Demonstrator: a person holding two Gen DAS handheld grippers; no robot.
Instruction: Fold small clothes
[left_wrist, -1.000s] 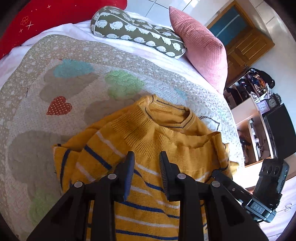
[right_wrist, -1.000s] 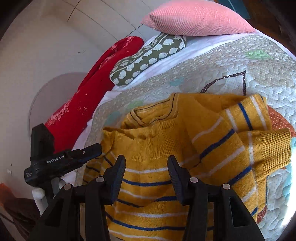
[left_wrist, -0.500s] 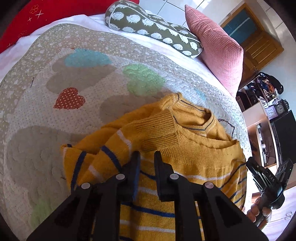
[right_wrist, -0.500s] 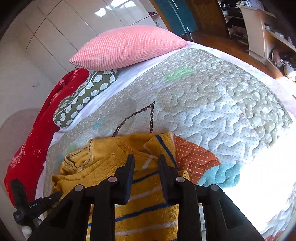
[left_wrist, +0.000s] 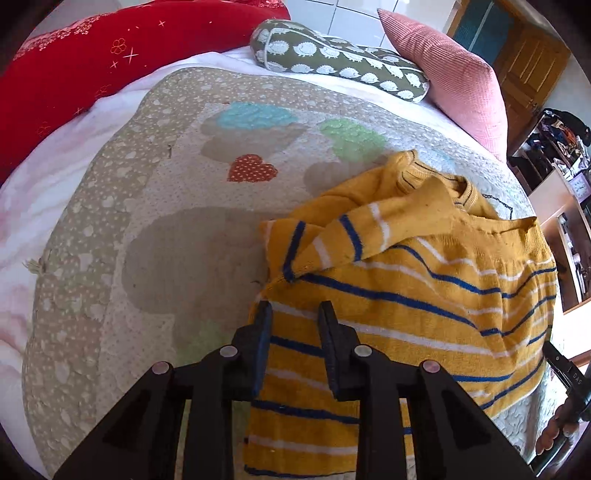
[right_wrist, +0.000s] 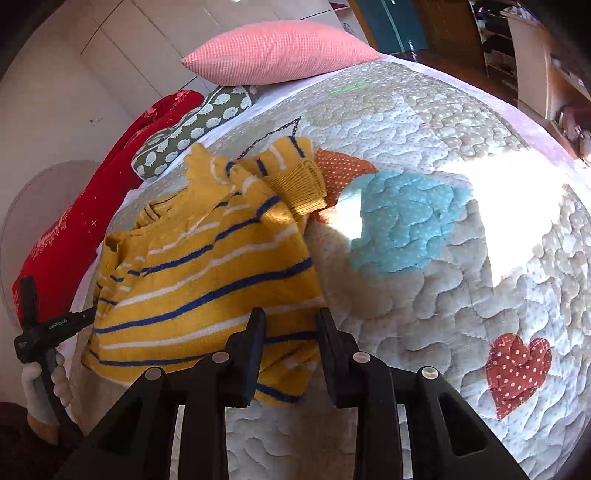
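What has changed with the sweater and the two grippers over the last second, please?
Both grippers narrowed, then reopened: the left gripper and right gripper now stand open over the sweater's side edges. Its sleeves have been folded in across the body. The quilt and pillows stayed as they were.

A bed fills the scene, covered by a quilted patchwork quilt (left_wrist: 155, 236) with hearts and clouds. At its far end lie a red cushion (left_wrist: 74, 70), a green sheep-print bolster (left_wrist: 340, 59) and a pink pillow (left_wrist: 454, 81). White wardrobe panels (right_wrist: 122, 48) stand behind; wooden doors (left_wrist: 532, 70) and shelves (right_wrist: 535, 55) lie right. Sunlight (right_wrist: 517, 206) strikes the quilt.
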